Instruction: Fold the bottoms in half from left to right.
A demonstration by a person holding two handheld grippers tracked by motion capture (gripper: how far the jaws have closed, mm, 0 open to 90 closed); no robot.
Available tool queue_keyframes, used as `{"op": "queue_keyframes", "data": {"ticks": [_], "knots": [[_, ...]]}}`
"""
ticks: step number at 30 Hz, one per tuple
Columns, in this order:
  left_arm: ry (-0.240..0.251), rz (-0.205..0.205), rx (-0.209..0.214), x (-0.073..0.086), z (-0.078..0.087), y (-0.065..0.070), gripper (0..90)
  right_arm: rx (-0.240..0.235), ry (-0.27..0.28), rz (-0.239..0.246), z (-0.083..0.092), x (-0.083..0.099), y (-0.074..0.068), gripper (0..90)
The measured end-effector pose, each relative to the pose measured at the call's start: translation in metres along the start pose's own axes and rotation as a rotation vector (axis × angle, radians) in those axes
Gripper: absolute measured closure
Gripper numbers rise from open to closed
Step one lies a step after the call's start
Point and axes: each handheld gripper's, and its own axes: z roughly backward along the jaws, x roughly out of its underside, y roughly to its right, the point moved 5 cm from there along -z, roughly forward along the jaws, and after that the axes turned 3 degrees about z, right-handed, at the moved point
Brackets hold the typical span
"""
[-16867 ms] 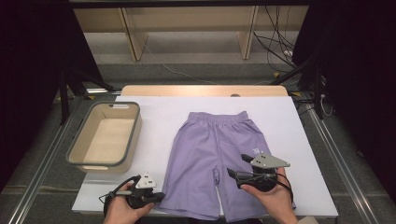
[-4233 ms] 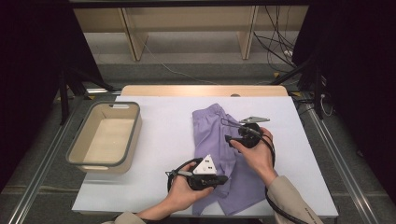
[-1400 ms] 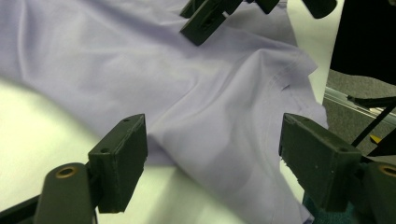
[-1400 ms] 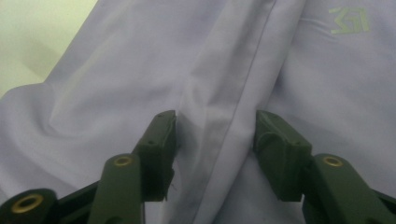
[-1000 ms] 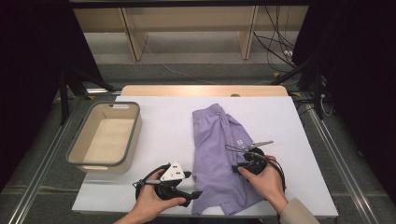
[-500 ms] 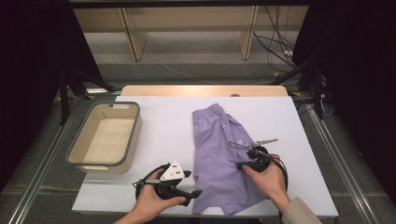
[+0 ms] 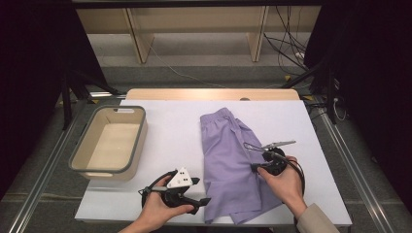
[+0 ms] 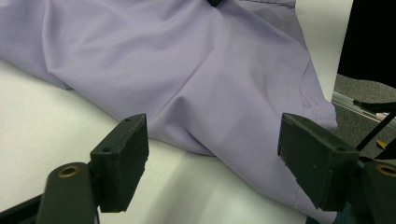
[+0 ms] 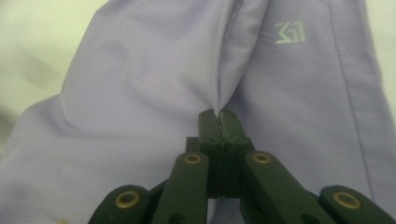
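A fold of the shorts [image 7: 233, 160] is pinched by the right tool [image 9: 218, 114], ready for folding; the left tool [image 8: 212, 163] is held open beside the hem.

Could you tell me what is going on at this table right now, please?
A person is folding a pair of lilac shorts on the white table, using tongs in each hand. The shorts lie folded in half lengthwise. The right tongs have just closed and pinch a ridge of the fabric near the shorts' right edge. The left tongs are open, jaws wide apart, at the lower left corner of the shorts, holding nothing. A beige bin sits empty to the left.
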Motion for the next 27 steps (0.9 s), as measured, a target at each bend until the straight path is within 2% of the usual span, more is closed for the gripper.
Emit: {"op": "queue_keyframes", "data": {"ticks": [10, 27], "knots": [[-0.003, -0.005, -0.001, 0.0, -0.001, 0.0, 24.6, 0.006, 0.016, -0.016, 0.01, -0.004, 0.007, 90.0], [-0.002, -0.006, -0.004, 0.0, -0.001, 0.0, 24.6, 0.022, 0.006, -0.042, 0.025, -0.006, 0.025, 90.0]]}}
